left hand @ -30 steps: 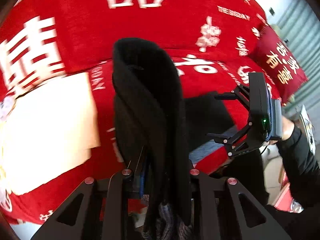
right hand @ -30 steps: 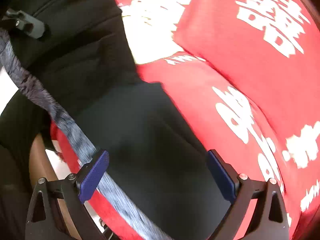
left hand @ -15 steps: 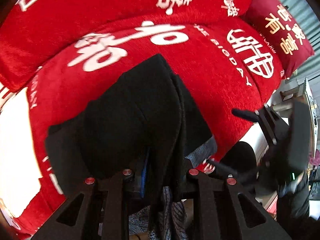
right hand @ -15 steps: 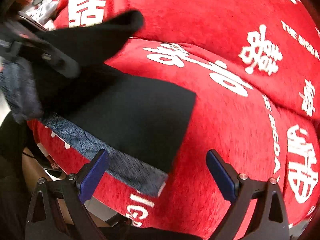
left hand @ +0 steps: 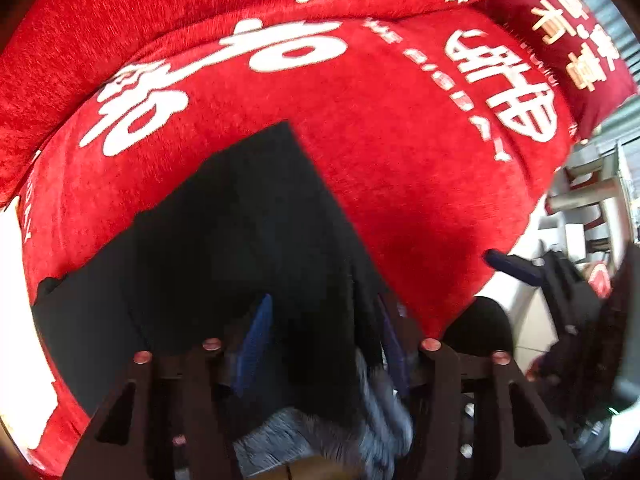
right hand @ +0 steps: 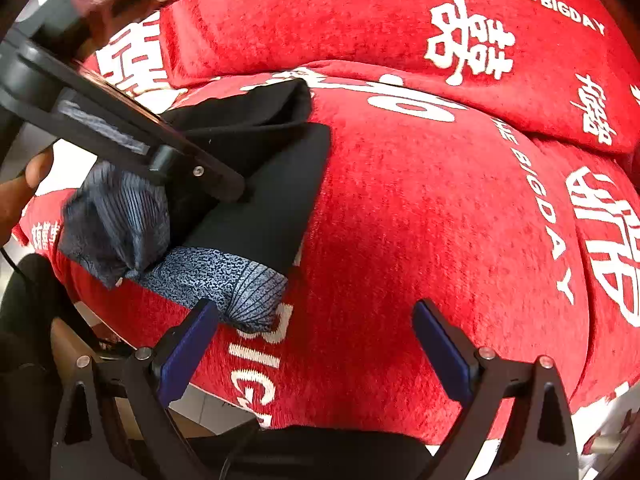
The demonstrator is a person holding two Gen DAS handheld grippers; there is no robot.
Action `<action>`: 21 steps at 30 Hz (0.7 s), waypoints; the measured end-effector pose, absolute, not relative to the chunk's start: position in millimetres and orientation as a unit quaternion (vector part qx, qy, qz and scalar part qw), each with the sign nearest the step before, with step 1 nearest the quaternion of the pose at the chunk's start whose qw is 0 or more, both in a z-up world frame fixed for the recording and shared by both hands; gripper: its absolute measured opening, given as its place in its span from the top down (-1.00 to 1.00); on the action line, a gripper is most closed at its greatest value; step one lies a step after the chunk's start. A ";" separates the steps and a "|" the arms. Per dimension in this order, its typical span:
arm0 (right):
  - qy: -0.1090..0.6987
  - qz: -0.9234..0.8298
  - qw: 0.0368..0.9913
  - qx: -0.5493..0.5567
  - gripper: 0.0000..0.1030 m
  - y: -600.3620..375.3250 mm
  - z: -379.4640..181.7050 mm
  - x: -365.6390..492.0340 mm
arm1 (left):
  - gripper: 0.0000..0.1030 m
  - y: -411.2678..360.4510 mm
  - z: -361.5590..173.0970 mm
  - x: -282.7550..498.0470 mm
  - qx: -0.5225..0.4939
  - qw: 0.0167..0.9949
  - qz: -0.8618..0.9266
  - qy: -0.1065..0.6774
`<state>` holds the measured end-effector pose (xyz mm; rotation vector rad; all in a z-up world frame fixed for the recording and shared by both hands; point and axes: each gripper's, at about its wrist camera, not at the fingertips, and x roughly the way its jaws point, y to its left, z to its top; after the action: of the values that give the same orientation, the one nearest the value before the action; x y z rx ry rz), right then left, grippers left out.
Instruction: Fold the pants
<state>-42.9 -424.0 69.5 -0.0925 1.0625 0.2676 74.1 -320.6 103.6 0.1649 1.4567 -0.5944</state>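
Observation:
The black pants [left hand: 240,232] lie folded on the red sofa seat [left hand: 400,168], their mottled grey-blue waistband [right hand: 224,276] at the seat's front edge. My left gripper [left hand: 324,340] points down over them and its jaws are opening. A fold of black cloth still hangs between its blue pads [left hand: 256,340], close to the right one. In the right wrist view its black frame [right hand: 120,128] reaches into the pants [right hand: 276,192] from the upper left. My right gripper [right hand: 316,344] hovers open over bare red cover to the right of the pants, nothing between its pads.
The red cover with white characters runs over the seat and backrest [right hand: 360,20]. A dark red cushion [left hand: 560,40] sits at the far right end. A white patch [left hand: 10,280] lies left of the pants. A hand [right hand: 24,188] holds the left gripper. Floor and furniture [left hand: 580,200] show past the sofa's right end.
The left gripper brought the hanging fold of pants down onto the layer on the seat, then its jaws parted. The right gripper slid right, off the pants, staying open.

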 end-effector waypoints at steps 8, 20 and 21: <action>0.468 0.137 0.871 -0.056 -0.92 -412.3 109.2 -63.5 | -0.98 -258.3 164.0 51.8 0.054 0.792 -0.243 0.558; 0.469 0.287 0.829 -0.106 -0.92 -306.8 87.0 -60.5 | -0.98 -137.1 68.7 14.6 -0.025 0.775 -0.101 0.624; 0.487 0.261 0.827 -0.104 -0.91 -310.7 75.6 -51.4 | -0.99 -137.1 62.5 13.9 -0.023 0.772 -0.103 0.626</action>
<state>-51.4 -310.7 75.6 -0.2215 1.0341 0.5541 13.9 -137.1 62.5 -0.0500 1.3573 -0.2226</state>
